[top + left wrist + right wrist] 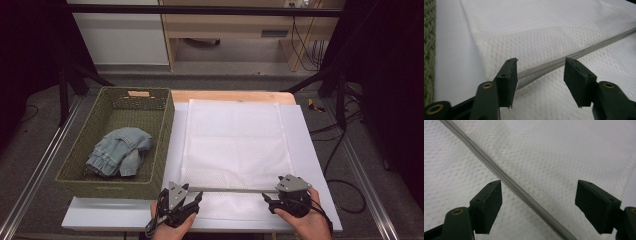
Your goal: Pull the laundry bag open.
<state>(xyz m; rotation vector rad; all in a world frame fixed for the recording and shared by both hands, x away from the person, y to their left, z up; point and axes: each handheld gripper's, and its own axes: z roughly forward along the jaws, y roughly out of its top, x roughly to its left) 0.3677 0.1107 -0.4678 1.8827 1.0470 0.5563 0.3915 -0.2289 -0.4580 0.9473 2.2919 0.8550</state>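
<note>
While both grippers rest at the near edge of the table (320,200), a white mesh garment (235,145) lies flat ahead of them on a white sheet. A grey hem band (232,190) runs across the near part of the garment, from one gripper to the other.

The left gripper (192,199) has its jaws apart and nothing is pressed between them. In the left gripper view (540,77) the grey band (579,53) passes just beside the left pad and goes away to the upper right; whether it touches that pad I cannot tell. The mesh cloth (529,37) lies under and in front of the jaws.

The right gripper (270,199) is also wide open, holding nothing. In the right gripper view (539,205) the grey band (506,180) crosses diagonally between the two pads, apart from both, with the cloth (564,152) all around it.

To the left of the left gripper, a little ahead, stands a green woven basket (112,187). Inside it lies a crumpled pair of light blue jeans (120,150), well apart from both grippers.
</note>
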